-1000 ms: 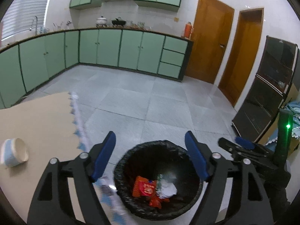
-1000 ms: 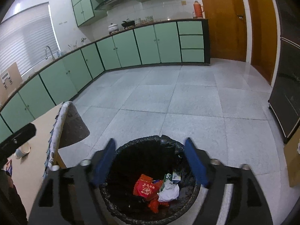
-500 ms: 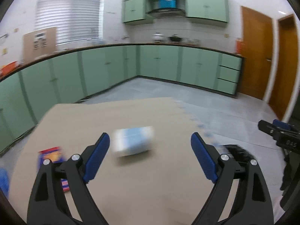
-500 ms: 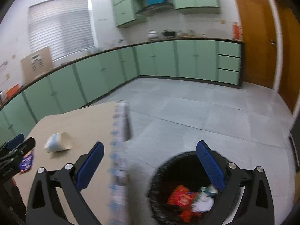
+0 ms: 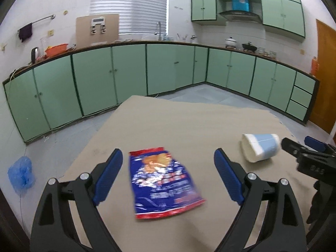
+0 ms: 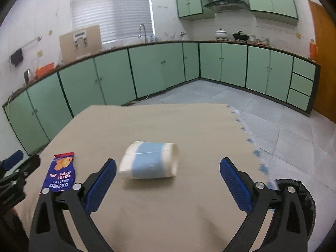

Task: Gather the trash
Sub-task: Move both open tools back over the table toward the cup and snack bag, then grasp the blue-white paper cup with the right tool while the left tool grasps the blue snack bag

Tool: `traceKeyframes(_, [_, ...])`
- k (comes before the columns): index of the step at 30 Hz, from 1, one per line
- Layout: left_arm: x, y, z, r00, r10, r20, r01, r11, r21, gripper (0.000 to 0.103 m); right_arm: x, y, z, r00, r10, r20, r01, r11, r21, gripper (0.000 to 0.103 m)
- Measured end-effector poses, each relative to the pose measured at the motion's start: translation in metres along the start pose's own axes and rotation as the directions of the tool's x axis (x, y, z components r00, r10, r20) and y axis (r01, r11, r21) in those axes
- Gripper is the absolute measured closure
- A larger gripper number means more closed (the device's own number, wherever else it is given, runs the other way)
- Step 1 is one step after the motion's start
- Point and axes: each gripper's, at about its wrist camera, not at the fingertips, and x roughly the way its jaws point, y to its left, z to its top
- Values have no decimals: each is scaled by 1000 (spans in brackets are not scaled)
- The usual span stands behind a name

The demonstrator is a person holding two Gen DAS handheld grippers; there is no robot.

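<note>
The snack bag (image 5: 166,182) and paper cup (image 6: 149,160) now lie before my wide, empty left gripper (image 5: 168,178) and right gripper (image 6: 168,180); both have turned from the trash bin (image 6: 304,191) to the desk (image 5: 189,121).

Black-framed left gripper (image 5: 168,176) and right gripper (image 6: 168,180), blue textured pads, silver screws at the joints.

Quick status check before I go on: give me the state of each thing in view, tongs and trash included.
Left tongs: open, empty, over the snack bag.
Right tongs: open, empty, facing the paper cup.
Snack bag: flat on the table, not gripped.
Paper cup: lying on its side, squashed, not gripped.
Trash bin: black-lined, on the floor by the table's right edge; contents hidden.
Table: covered with a tan cloth.
</note>
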Motion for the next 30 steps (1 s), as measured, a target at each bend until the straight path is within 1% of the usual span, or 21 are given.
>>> traceKeyframes(6, [13,15,2,1000,10,-17,-10,1000,-8,17,29,22,3,997,-43,-57,42,999,-13,6])
traceKeyframes(8, [16,15,-3,1000,6,-23,-6,1000,-14,17,38,25,2,994,-79,-75,77,997,-24,6])
traceKeyframes(15, [29,21,-2,999,-3,-44,1,1000,-26,17,59,26,5,985,-110,-132,110,994,-8,6])
traceKeyframes(26, [35,19,-1,998,0,-63,-1,1000,-23,17,76,27,9,975,-127,-183,127,992,-12,6])
traceKeyframes(28, [36,18,-1,998,0,-68,-1,1000,-22,17,79,26,9,973,-124,-197,124,992,-9,8])
traceKeyframes(30, [36,16,-2,997,3,-73,-5,1000,-19,16,81,25,9,972,-109,-210,112,994,2,12])
